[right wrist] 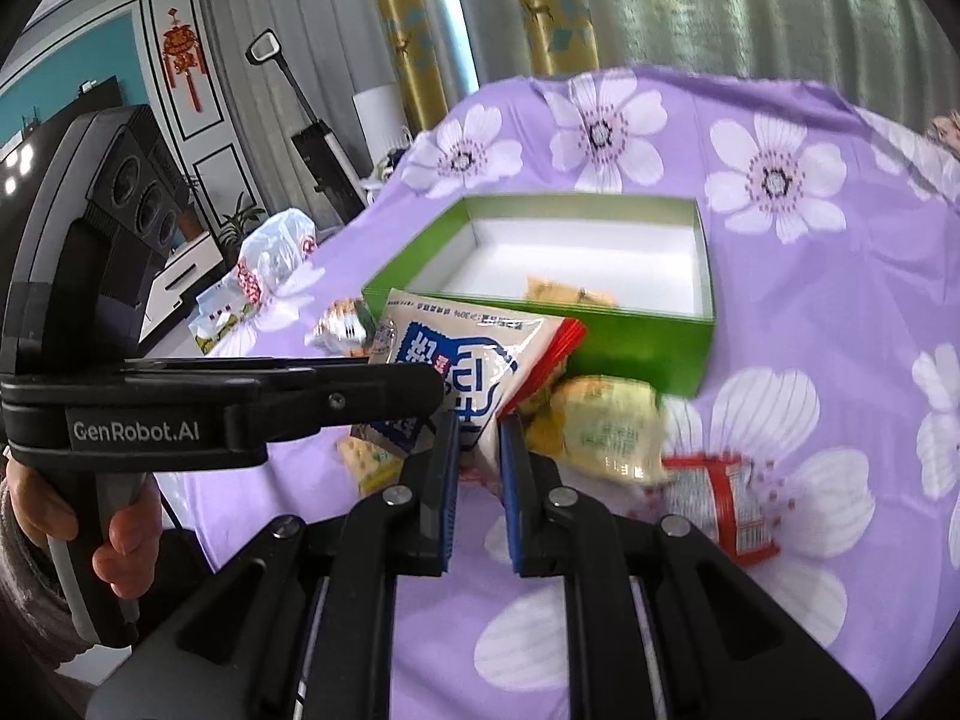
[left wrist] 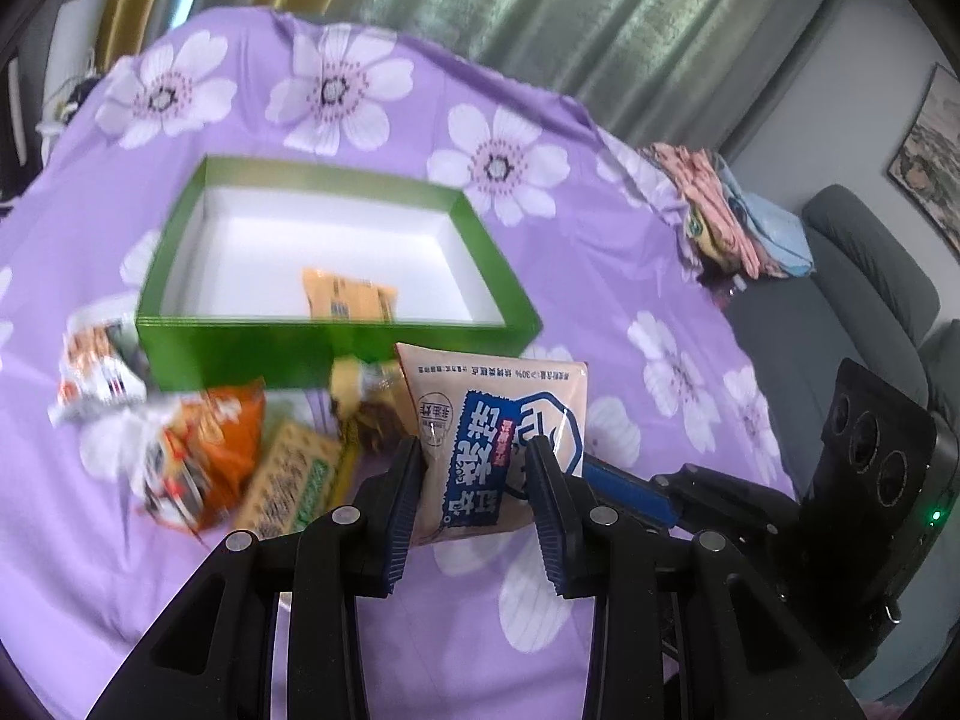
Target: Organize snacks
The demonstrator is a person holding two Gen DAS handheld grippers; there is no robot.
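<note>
A beige snack packet with a blue label (left wrist: 492, 438) hangs above the purple flowered cloth (left wrist: 630, 276), just in front of the green box (left wrist: 336, 348). My left gripper (left wrist: 477, 450) is shut on its lower part. In the right wrist view the same packet (right wrist: 456, 354) has its lower corner between the pads of my right gripper (right wrist: 480, 426), which is shut on it. The box (right wrist: 636, 348) has a white inside and holds one yellow packet (left wrist: 351, 300). Loose snacks lie in front of the box: an orange packet (left wrist: 210, 450), a cracker pack (left wrist: 294, 480) and a white-orange packet (left wrist: 96, 372).
More packets lie near the box: a yellow-green one (right wrist: 606, 426), a red-white one (right wrist: 714, 498) and a silvery one (right wrist: 342, 324). A plastic bag (right wrist: 270, 252) sits at the cloth's left edge. A pile of clothes (left wrist: 720, 210) and a grey sofa (left wrist: 840, 300) are on the right.
</note>
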